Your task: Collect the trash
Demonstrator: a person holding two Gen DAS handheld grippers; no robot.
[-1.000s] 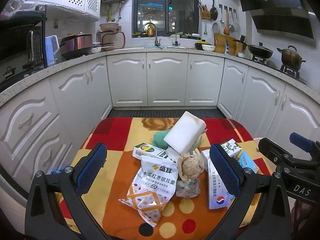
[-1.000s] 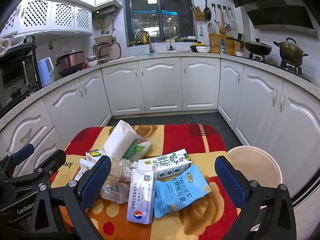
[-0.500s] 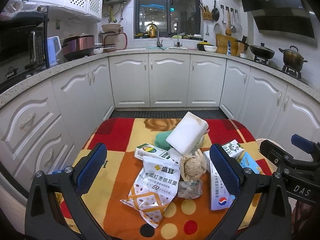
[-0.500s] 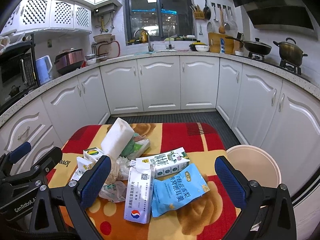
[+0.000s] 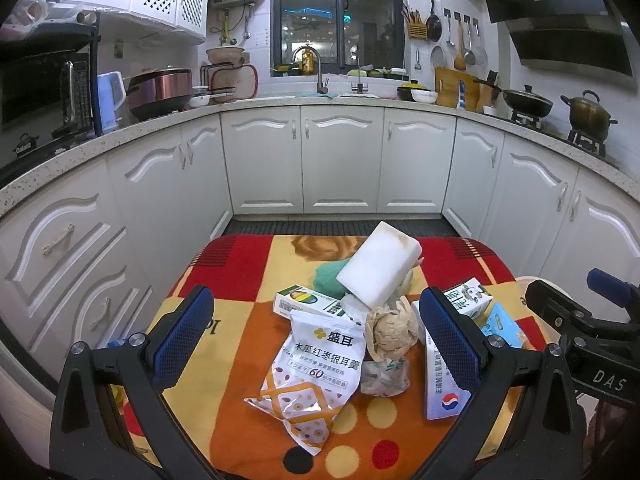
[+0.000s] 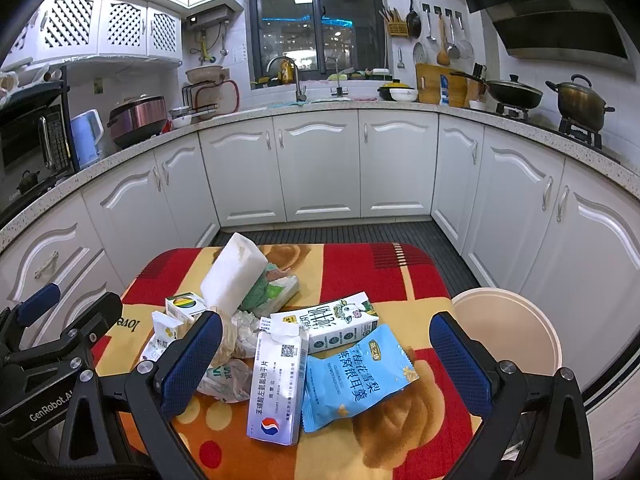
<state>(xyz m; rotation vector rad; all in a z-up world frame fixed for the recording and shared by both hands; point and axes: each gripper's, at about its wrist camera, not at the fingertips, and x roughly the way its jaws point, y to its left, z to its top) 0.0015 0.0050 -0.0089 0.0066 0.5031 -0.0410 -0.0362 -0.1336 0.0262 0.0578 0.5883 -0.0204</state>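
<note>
Lying partly under the pile, a green cloth (image 5: 326, 276) shows only its edge beneath the white foam block (image 5: 378, 268), and the small print on most wrappers is too fine to read. A clear plastic bag (image 5: 384, 376) is crumpled and hard to make out, half covered by the brown paper ball (image 5: 390, 330).

All the trash sits in 1 heap on the table (image 5: 236, 276), which is covered with a red, yellow and orange cloth. The foam block leans tilted on top, at the far side of the heap. Just beside it on its left lies a small white box (image 5: 306, 302) with a rainbow mark. Nearer than the block lies a white snack pouch (image 5: 316, 368), torn at its near end. To the right of the block lie a long white medicine box (image 6: 278, 380), a milk carton (image 6: 332, 324) and a blue snack packet (image 6: 356, 380), the packet overlapping both.

The left gripper (image 5: 316, 344) is spread wide over the pouch and paper ball, holding nothing. The right gripper (image 6: 326, 360) is also spread wide, over the medicine box and blue packet, empty.

A beige bin (image 6: 516, 328) stands on the floor just right of the table. White cabinets (image 6: 320, 168) curve around the kitchen under a speckled counter.
</note>
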